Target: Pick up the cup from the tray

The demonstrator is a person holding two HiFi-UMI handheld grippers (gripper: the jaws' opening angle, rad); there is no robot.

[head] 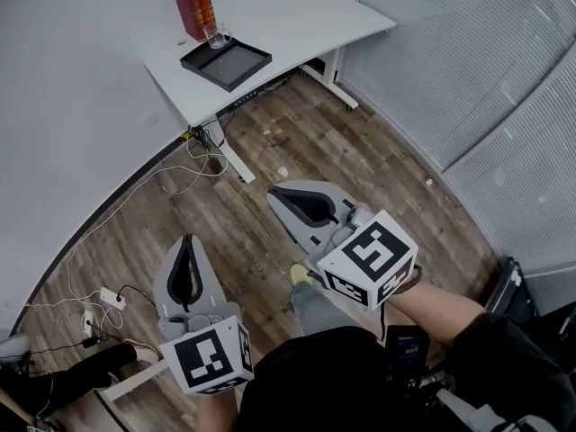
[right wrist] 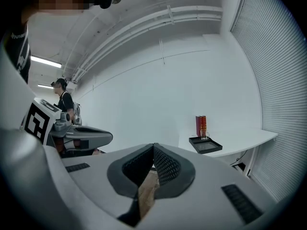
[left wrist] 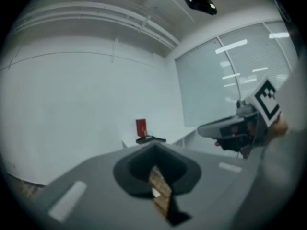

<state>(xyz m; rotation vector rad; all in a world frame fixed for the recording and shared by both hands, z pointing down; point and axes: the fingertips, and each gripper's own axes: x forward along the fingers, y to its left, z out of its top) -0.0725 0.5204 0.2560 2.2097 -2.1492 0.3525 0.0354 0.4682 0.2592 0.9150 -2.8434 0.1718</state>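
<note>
One clear glass cup [head: 216, 36], handled, upright on black tray [head: 236, 65]

Head view looks steeply down; 2 gripper views face level; all share the far tray [head: 232, 63].

Your left gripper [head: 186, 244] sits at the lower left of the head view, jaws pressed together, nothing between them. Your right gripper [head: 277, 193] is mid-frame, jaws likewise closed and empty, aimed toward the upper left. Your right forearm [head: 432, 306] shows at the lower right.
</note>
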